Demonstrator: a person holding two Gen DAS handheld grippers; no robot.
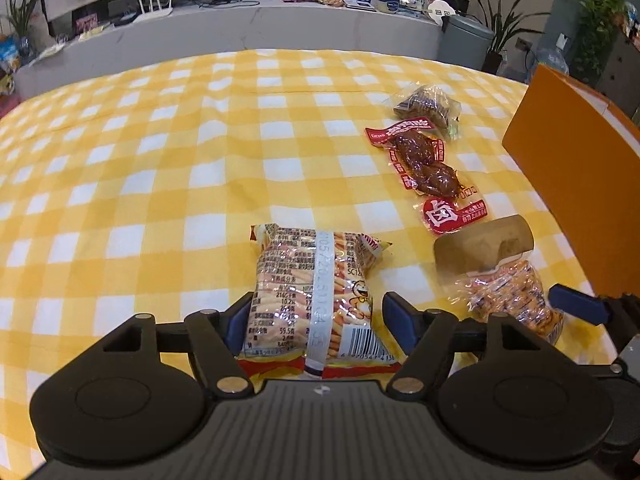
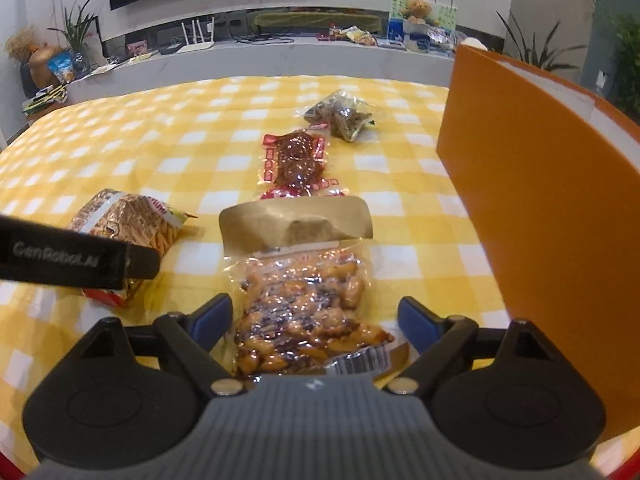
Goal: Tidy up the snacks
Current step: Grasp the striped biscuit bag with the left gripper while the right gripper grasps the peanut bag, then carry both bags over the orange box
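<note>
On the yellow-and-white checked tablecloth point(image 1: 160, 152) four snack packets lie in a loose row beside an orange box point(image 2: 540, 208), which stands at the right edge of the cloth. Both grippers are at the pick-up stage, each straddling a packet that rests flat on the cloth. The left gripper point(image 1: 316, 320) has its jaws wide; the packet of stick biscuits point(image 1: 316, 296) lies between the blue pads, the left pad close against its edge, the right one clear of it, so nothing is pinched. The right gripper point(image 2: 316, 322) is likewise spread wide around the clear bag of glazed nuts point(image 2: 304, 296) with its kraft-paper header, and both pads stand off from the film.

Further back lie a red-trimmed vacuum pack of braised meat point(image 2: 296, 160) and, beyond it, a small clear bag of dark pieces point(image 2: 340, 114) (contents too small to name), both untouched.

Next, in my judgement, each pair of jaws needs to close squarely across its packet's width before any lift; the slippery film and loose contents may let a shallow pinch slide off. The orange box looks the likely destination, but only its outer wall shows, so whatever it holds cannot be told.
</note>
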